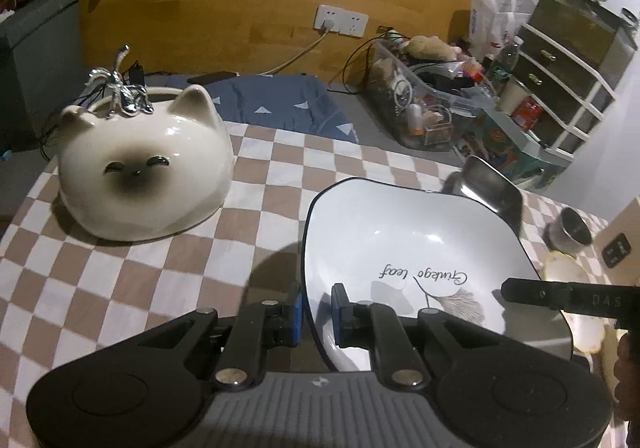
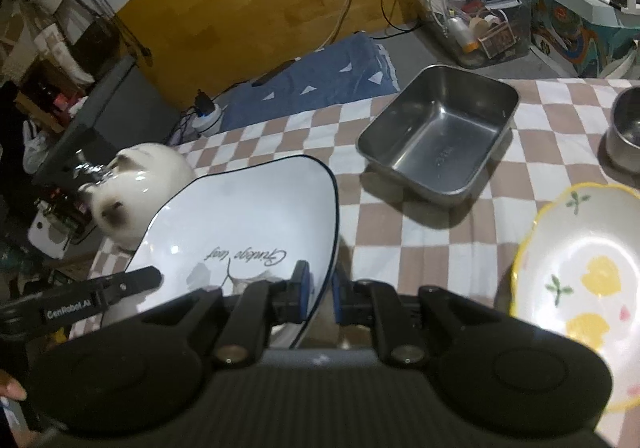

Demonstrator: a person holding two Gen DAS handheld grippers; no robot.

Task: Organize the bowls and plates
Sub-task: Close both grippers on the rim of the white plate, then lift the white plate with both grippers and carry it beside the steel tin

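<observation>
Now both sets of fingers (image 1: 316,314) (image 2: 320,298) clamped on white plate (image 1: 400,244) rims, checkered cloth (image 1: 260,184) beyond.

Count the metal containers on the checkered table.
2: a rectangular steel tray behind the white plate, and a round steel cup at the right edge. Others may be hidden.

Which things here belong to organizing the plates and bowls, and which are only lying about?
Belong to the job:
- white square plate with dark rim, gripped by left gripper and right gripper
- steel rectangular tray
- yellow-rimmed floral bowl
- white cat-shaped ceramic bowl
- small steel bowl

Lying about:
- clear plastic clutter box
- blue patterned cloth
</observation>
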